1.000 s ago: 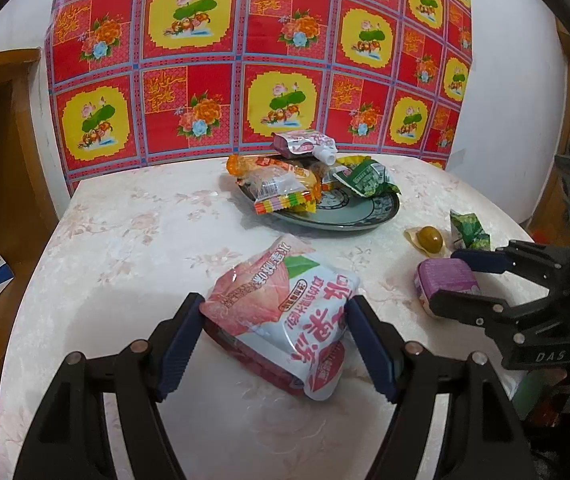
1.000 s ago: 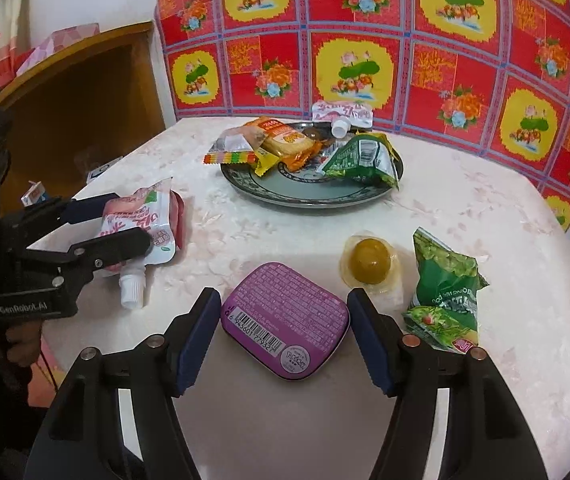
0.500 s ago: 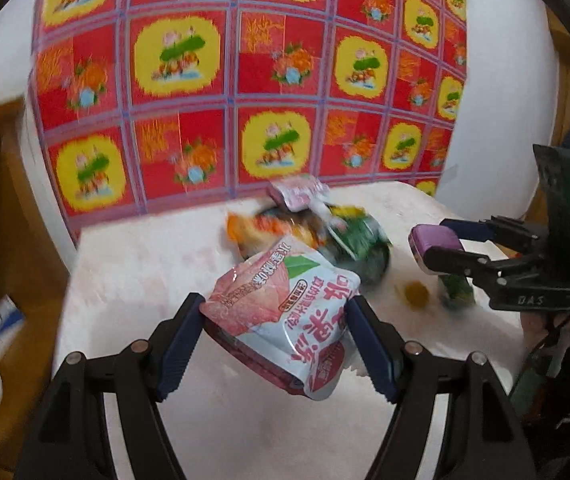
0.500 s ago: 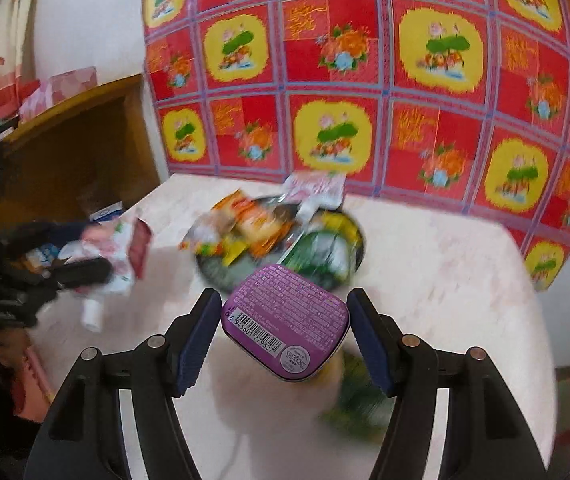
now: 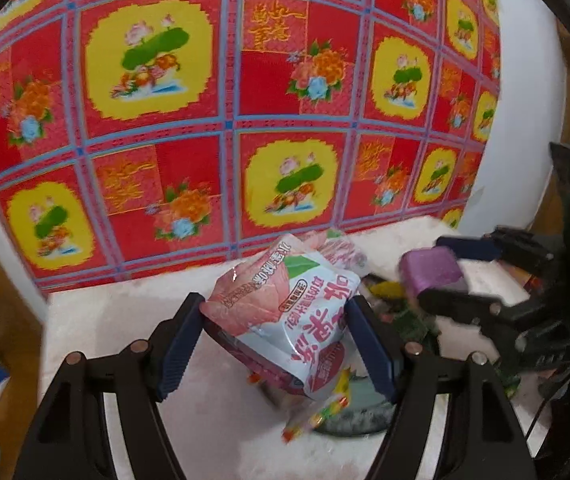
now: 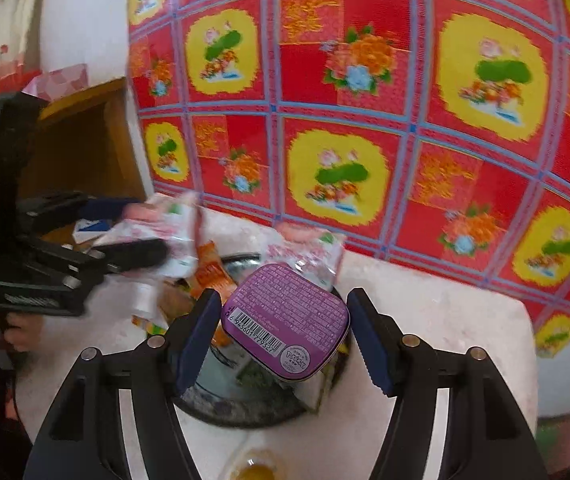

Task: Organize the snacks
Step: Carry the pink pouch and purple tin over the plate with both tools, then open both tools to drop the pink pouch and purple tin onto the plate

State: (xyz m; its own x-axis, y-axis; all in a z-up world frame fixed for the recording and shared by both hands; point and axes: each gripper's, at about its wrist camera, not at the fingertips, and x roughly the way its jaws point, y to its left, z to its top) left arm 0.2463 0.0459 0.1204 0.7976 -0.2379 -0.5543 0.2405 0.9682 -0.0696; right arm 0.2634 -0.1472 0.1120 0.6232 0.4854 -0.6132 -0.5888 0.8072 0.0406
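Note:
My left gripper (image 5: 277,340) is shut on a pink and white snack pouch (image 5: 285,312), held in the air over the near rim of the dark plate (image 5: 353,420). My right gripper (image 6: 285,332) is shut on a flat purple tin (image 6: 285,320) with a barcode, raised above the same plate (image 6: 237,408). Snack packets fill the plate, among them an orange packet (image 6: 209,272) and a pink pouch (image 6: 309,248). Each gripper shows in the other's view: the right one (image 5: 441,280) with the tin, the left one (image 6: 137,232) with the pouch.
A small yellow jelly cup (image 6: 257,470) lies on the pale table (image 6: 445,320) just in front of the plate. A red and yellow flowered cloth (image 5: 221,100) hangs on the wall behind. A wooden cabinet (image 6: 81,144) stands at the left.
Both grippers have lifted their loads off the table and carried them forward over the plate. The tin and the pouch were resting on the table a second ago.

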